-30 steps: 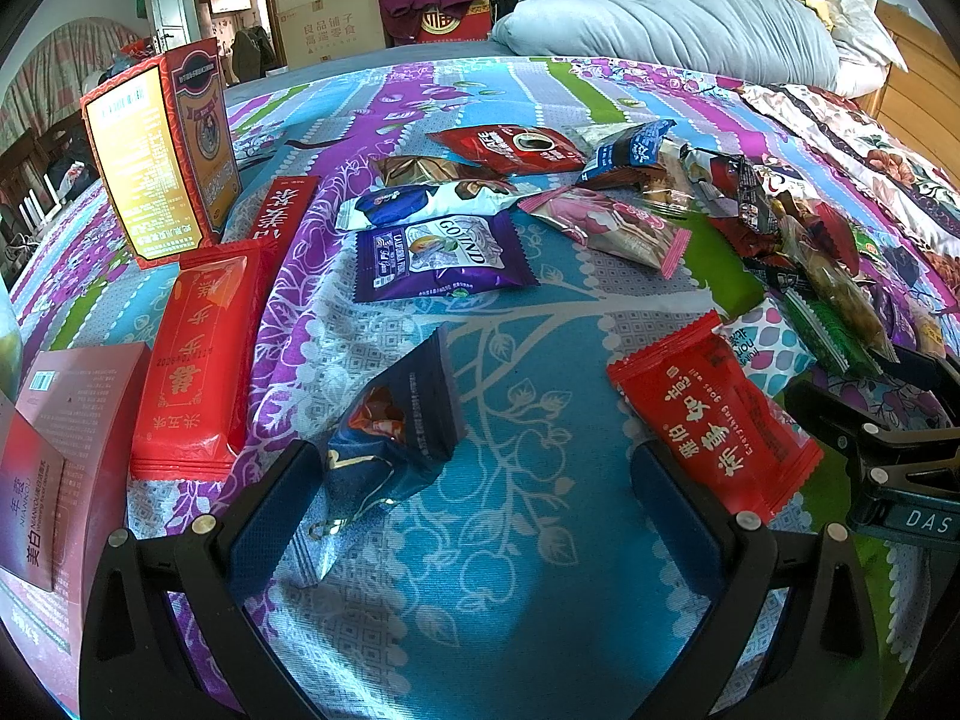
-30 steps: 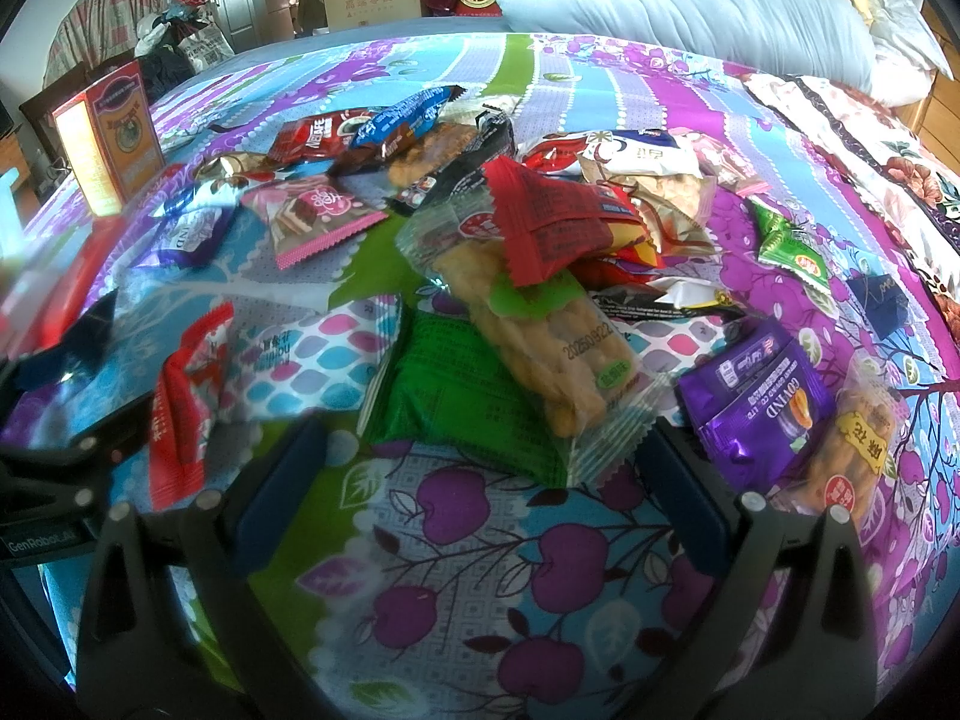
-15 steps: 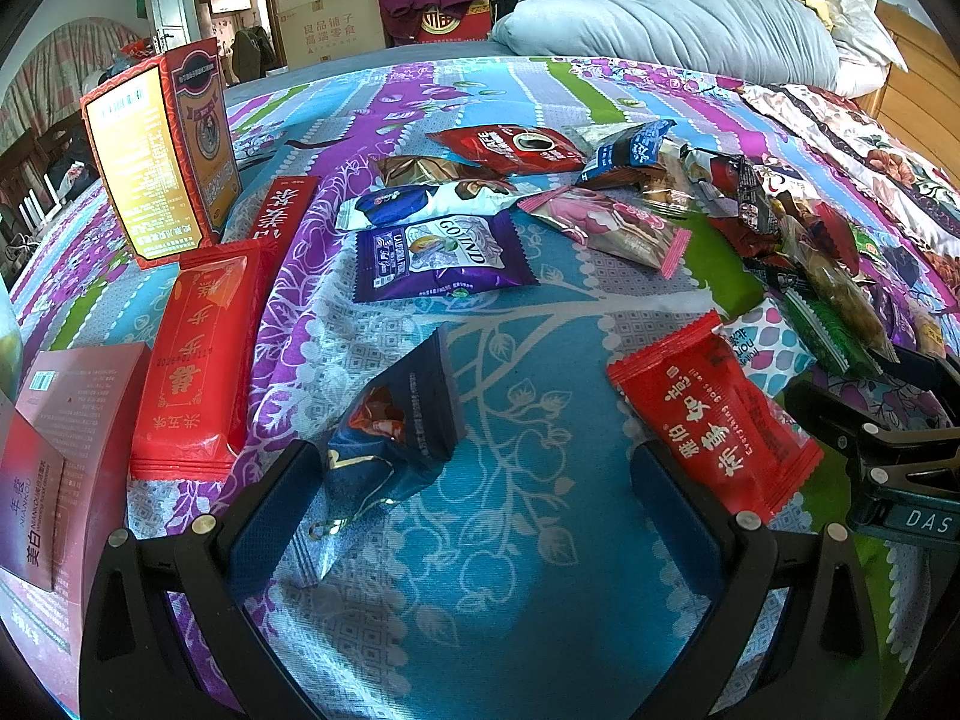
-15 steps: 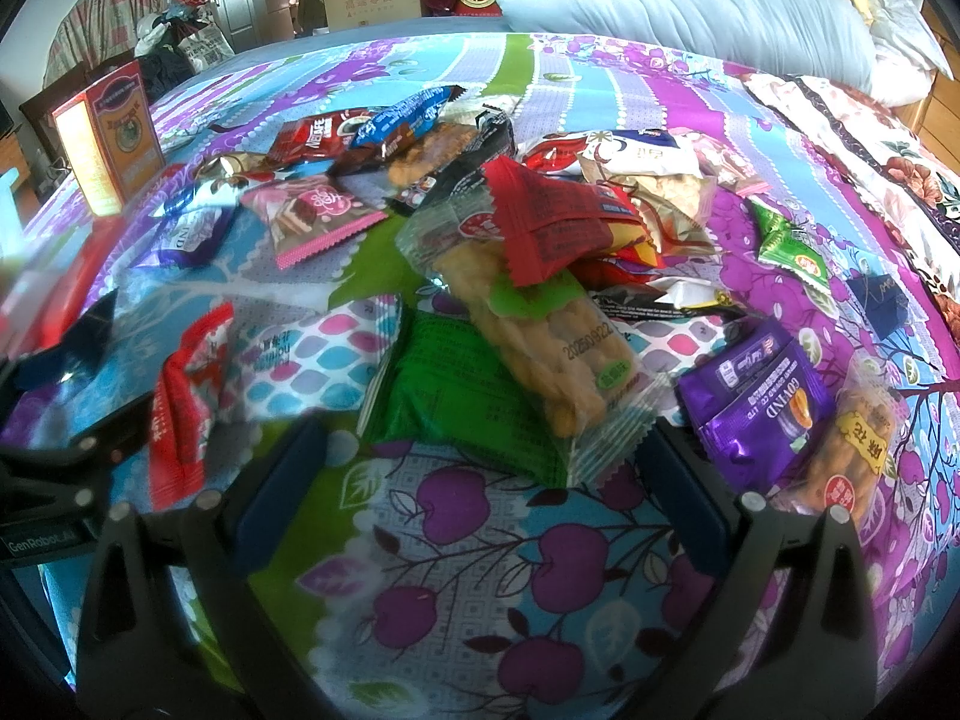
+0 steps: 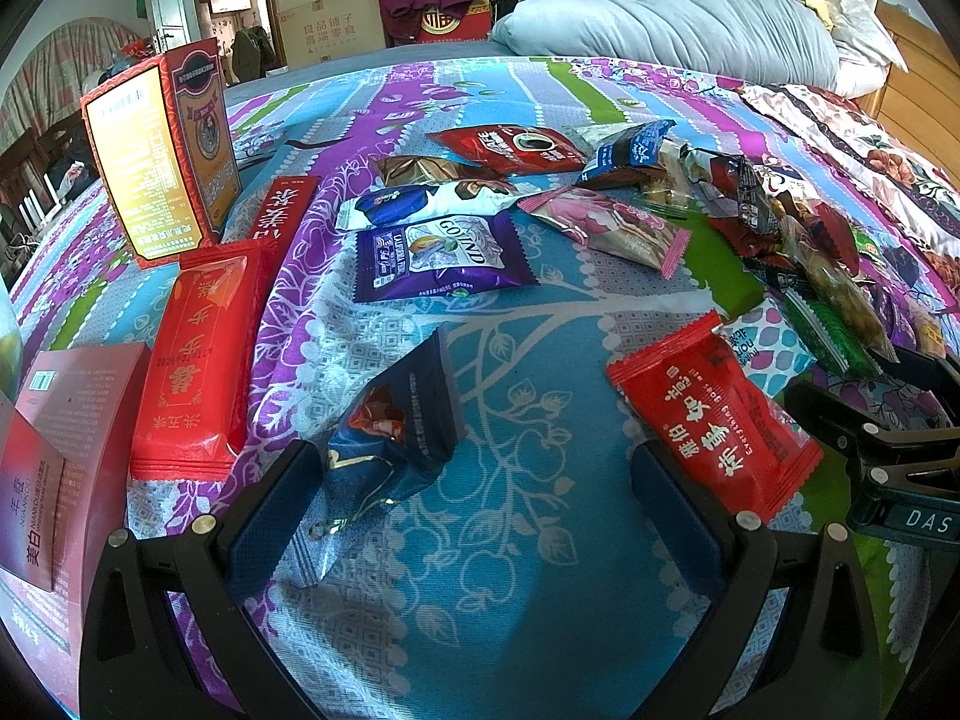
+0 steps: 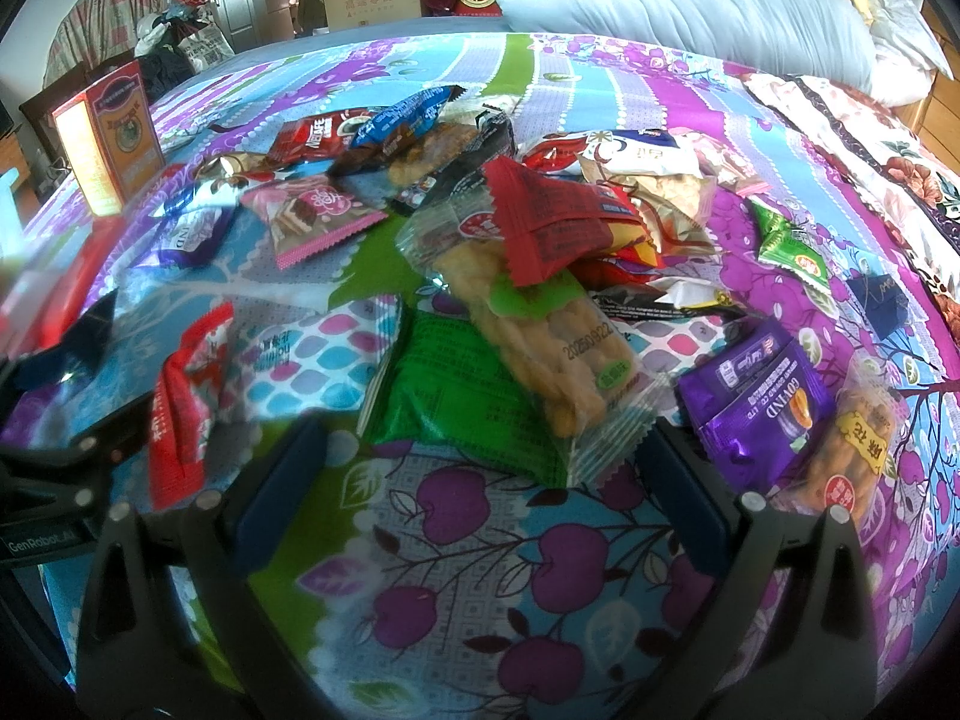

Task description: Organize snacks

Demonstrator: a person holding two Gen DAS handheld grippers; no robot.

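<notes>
Patterned bedspread (image 5: 540, 570) strewn with snacks, left gripper (image 5: 474, 516) spread wide and empty, dark blue packet (image 5: 396, 432) by its left finger, right gripper (image 6: 480, 498) spread wide, empty, before green packet (image 6: 456, 402).

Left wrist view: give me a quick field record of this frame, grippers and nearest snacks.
surface: patterned purple-and-blue bedspread
left hand-held gripper: open, nothing between the fingers
right hand-held gripper: open, empty
nearest left gripper: dark navy foil snack packet, by the left finger
right of it: red plastic snack packet with white characters
left edge: long red wrapped pack, upright red-and-yellow carton
pile: green flat packet under clear packet of fried twists
</notes>
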